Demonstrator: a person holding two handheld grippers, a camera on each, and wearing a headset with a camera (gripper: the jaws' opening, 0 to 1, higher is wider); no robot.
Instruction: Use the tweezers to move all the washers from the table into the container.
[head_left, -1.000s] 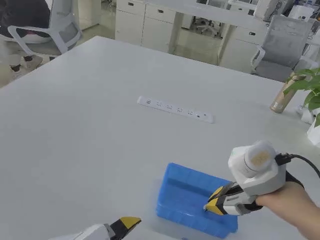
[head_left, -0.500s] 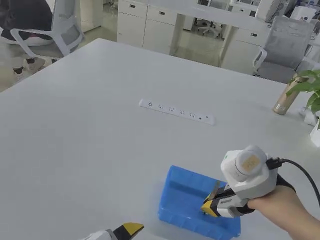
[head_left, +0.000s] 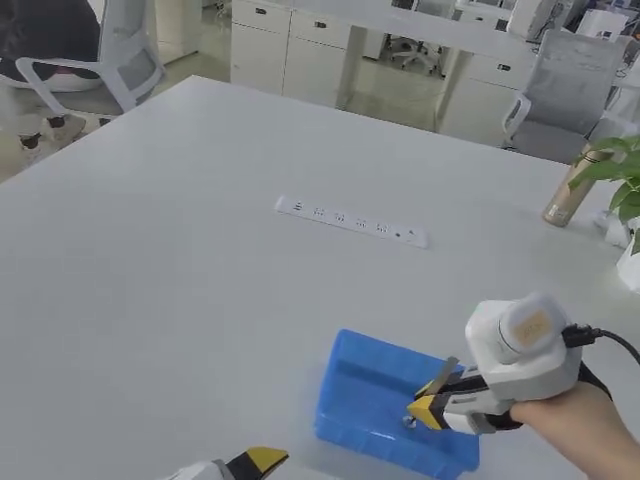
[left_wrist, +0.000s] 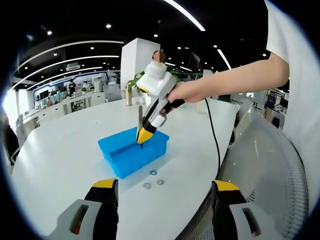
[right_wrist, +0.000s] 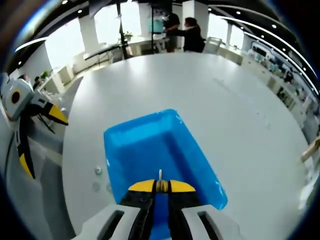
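Your right gripper (right_wrist: 160, 186) is clamped shut on the tweezers (right_wrist: 160, 174). Their thin metal tip pokes out between the yellow jaw tips toward 12 o'clock, over the open inside of the blue container (right_wrist: 150, 142). You cannot tell from these views whether the tip carries anything. In the right gripper view, three washers (right_wrist: 98, 171) lie on the white table (head_left: 200, 250) at about 9 o'clock from the jaws, just outside the container's long wall and close together. Your left gripper (left_wrist: 164, 185) hangs released, its jaws spread wide with nothing between them. In the left gripper view the washers sit at 12 o'clock just past those jaws, between them and the container. The right gripper points steeply down into the container at about 11 o'clock, with the back end of the tweezers rising above its jaws. In the head view, a white power strip (head_left: 350, 220) lies well apart from the container at its 12 o'clock. A metal bottle (head_left: 563, 190) stands at 2 o'clock near the table's far edge, with a green plant (head_left: 615, 165) just beside it.
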